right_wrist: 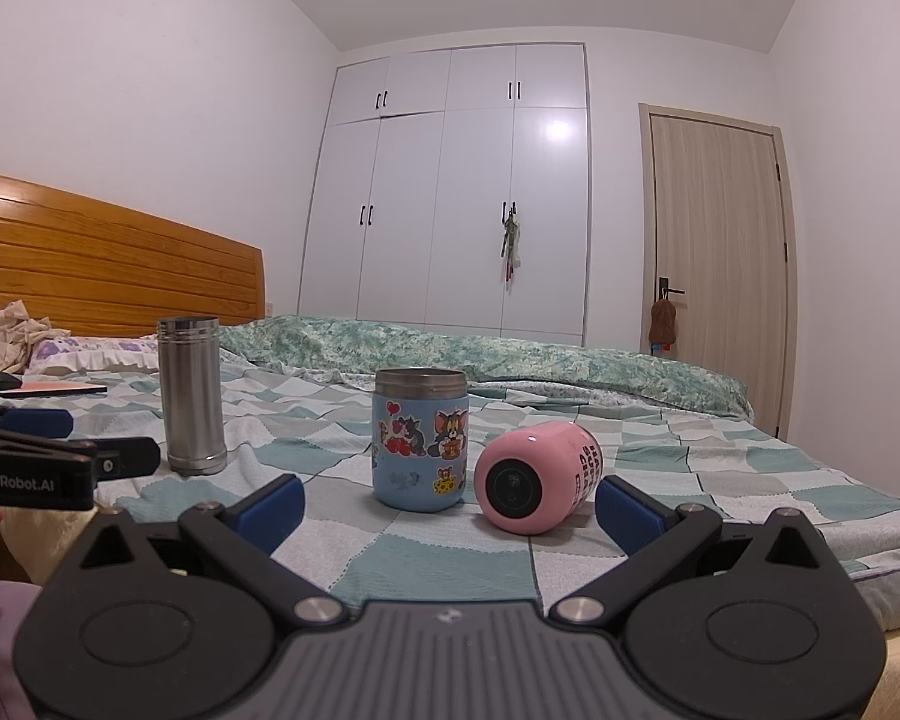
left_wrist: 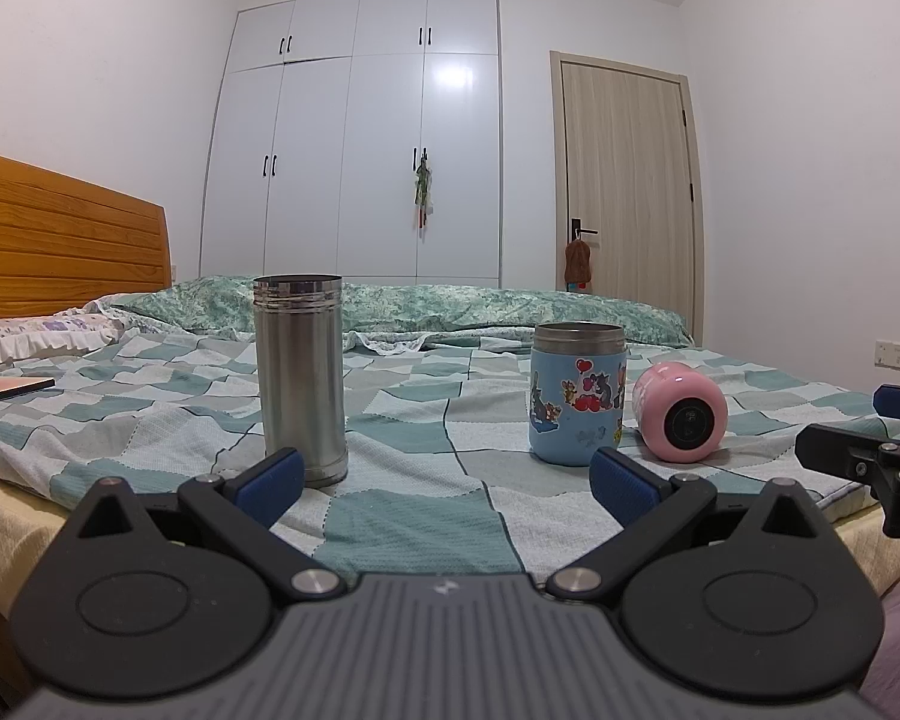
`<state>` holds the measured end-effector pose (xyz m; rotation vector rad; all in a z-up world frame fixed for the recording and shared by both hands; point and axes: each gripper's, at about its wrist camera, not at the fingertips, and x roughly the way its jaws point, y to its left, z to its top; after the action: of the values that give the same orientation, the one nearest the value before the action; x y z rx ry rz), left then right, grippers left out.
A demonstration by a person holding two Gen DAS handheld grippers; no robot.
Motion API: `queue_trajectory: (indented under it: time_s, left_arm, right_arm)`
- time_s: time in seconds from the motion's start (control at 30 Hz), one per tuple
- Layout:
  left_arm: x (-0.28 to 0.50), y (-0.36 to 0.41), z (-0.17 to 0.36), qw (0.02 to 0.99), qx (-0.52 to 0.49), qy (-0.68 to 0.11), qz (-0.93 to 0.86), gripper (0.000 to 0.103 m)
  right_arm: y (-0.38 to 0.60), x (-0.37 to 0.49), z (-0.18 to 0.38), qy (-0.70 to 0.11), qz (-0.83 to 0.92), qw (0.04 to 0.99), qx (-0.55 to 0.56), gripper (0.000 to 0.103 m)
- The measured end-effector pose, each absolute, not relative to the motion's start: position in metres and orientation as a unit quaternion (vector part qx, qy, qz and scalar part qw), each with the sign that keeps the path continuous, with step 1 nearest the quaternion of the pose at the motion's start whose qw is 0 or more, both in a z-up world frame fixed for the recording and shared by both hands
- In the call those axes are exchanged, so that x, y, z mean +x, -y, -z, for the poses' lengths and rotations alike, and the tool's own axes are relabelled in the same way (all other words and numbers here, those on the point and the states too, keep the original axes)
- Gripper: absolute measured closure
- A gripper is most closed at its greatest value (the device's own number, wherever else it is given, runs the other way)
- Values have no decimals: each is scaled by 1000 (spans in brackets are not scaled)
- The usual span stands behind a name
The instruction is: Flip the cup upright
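A pink cup lies on its side on the checked bedspread, its round base facing me; it also shows in the left wrist view. A blue cartoon cup stands upright just left of it, also seen in the left wrist view. A tall steel cup stands upright farther left, and shows in the right wrist view. My left gripper is open and empty, short of the steel and blue cups. My right gripper is open and empty, just in front of the pink cup.
The bed's near edge runs under both grippers. A wooden headboard stands at the left. A folded green quilt lies behind the cups. A book and a black mouse lie at the far left.
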<state>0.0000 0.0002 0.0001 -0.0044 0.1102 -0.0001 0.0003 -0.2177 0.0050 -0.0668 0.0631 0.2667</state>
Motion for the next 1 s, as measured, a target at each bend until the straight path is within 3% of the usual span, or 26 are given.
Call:
queue_trajectory:
  time_s: [1.0]
  left_arm:
    - [0,-1,-2,999,-3,-53,1,0]
  right_arm:
    - [218,-1,-5,-31,-133,990,-33,0]
